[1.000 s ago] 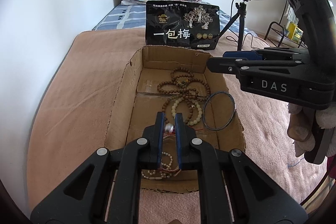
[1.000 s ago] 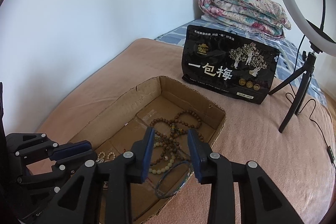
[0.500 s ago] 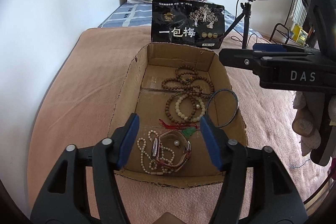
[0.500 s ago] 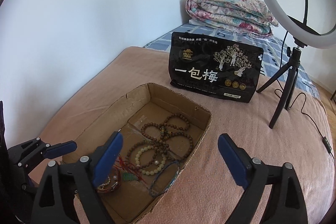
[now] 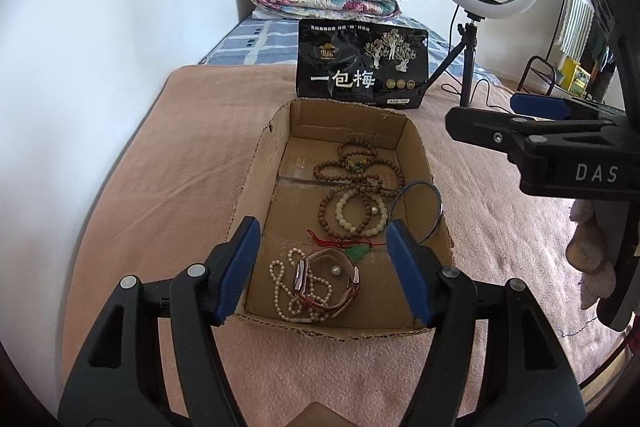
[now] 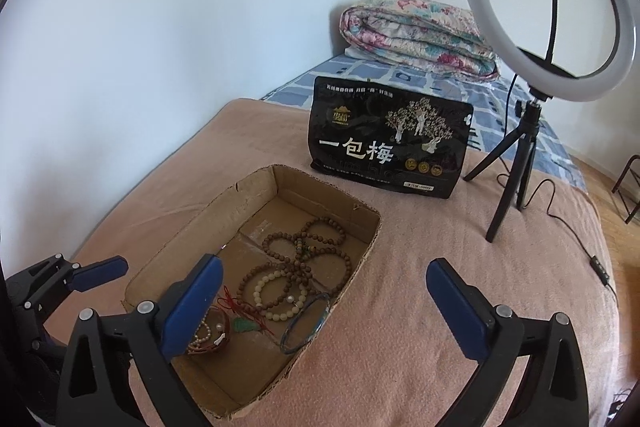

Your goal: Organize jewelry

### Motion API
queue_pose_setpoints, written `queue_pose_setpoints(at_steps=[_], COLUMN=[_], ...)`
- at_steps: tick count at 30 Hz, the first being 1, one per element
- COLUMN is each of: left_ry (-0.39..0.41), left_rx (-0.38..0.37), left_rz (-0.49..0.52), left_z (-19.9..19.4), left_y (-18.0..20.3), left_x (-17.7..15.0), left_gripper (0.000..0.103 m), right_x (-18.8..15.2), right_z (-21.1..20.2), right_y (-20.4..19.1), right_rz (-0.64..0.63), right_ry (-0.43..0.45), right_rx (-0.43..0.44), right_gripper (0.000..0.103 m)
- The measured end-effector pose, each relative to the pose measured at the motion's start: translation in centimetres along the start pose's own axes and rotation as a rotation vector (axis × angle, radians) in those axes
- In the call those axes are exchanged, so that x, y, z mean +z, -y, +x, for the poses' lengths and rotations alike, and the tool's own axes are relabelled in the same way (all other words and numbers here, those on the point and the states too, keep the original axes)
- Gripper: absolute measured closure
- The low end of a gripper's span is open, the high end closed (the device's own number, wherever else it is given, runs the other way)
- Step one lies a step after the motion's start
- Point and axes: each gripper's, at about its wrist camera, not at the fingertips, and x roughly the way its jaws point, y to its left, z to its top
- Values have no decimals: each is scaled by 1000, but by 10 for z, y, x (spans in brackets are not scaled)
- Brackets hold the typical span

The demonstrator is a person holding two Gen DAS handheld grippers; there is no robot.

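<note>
Jewelry is lying loose in the cardboard box (image 5: 276,163) on the pink blanket (image 5: 168,187) — a pearl strand (image 5: 282,291) and a red watch (image 5: 328,283) at the near end, brown bead loops (image 5: 356,171) and a pale bead bracelet (image 5: 360,211) further back, a blue bangle (image 5: 418,211) leaning against the right wall. The left gripper (image 5: 322,267) is hovering over the watch with its jaws spread and nothing between them; the right gripper (image 6: 320,307) is standing wide and empty, its jaws having just been opening.

Risks, as I judge them: the pearl strand is threading under and around the watch strap, so lifting either one is likely to drag the other along. The red cord (image 5: 340,243) with its green pendant (image 5: 360,250) is lying touching the brown loops — a snag there could pull the pile askew. The bangle, propped rather than flat, may slide or roll if nudged.

The box's long axis is running away from the left camera toward the black pouch (image 5: 362,67). The watch is lying curled, its face turned left.
</note>
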Motion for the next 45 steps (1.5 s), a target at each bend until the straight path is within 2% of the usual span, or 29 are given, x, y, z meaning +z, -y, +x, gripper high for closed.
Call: queue_pose_setpoints(at_steps=[12,20,22,29,33,34,45], left_ry=[85,97,110,158,198,209,241], left_rx=[37,57,67,88,111,112,140], left_rz=[16,35,46,75,89,87,117], left_z=[-54,-85,-95,-131,-148,-152,-173], left_y=[14,31,36,53,62,63,79], left_x=[-1,-8,-10,-13,-14,-15,-15], left_gripper=[35,34,24,21,3,1,1], right_x=[-9,-28,-35,-51,-57,-57,-67], right_z=[-68,-109,-119,-149,-160,-161,-168], right_y=[3,21,28,52,59,60,64], right_rz=[-23,3,12,49,56,58,72], right_ry=[97,133,140,162,176,176,178], right_rx=[-32,-53,-65,-101,-126,-129,-144], right_gripper=[0,0,0,0,0,0,0])
